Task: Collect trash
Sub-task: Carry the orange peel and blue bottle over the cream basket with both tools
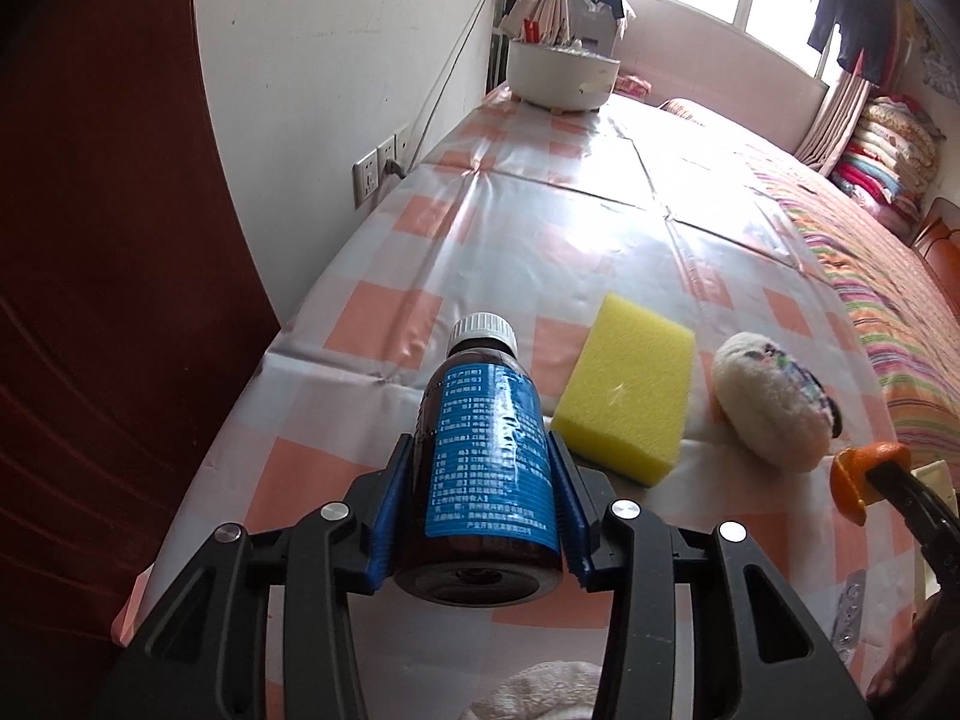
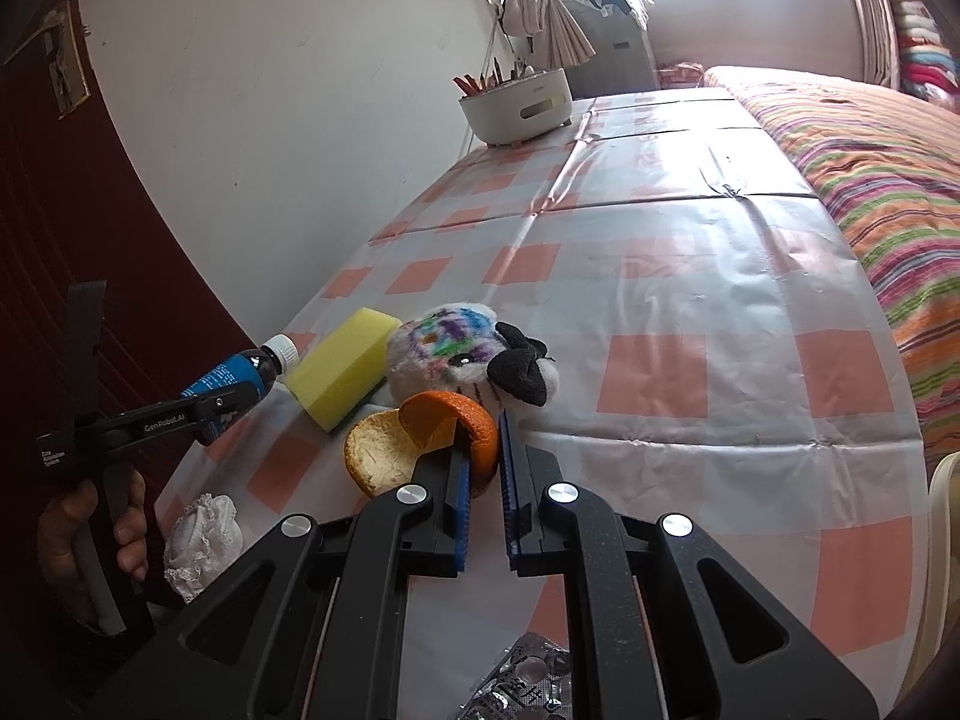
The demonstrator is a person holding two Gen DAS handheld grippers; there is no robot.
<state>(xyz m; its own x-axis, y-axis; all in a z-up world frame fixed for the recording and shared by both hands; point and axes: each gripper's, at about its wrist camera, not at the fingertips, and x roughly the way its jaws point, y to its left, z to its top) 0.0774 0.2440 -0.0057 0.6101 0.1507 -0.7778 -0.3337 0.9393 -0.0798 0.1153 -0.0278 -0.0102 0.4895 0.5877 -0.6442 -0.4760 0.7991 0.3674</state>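
Left tool (image 2: 231, 399), "GenRoboLAI" on side

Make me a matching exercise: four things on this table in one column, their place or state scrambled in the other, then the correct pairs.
Things:
1. medicine bottle
2. orange peel
3. yellow sponge
4. white pot

Places or states:
A. at the table's far end by the wall
B. gripped in the right gripper
C. lying on the checked tablecloth beside the plush toy
D. gripped in the left gripper

Pairs: 1-D, 2-B, 3-C, 4-A
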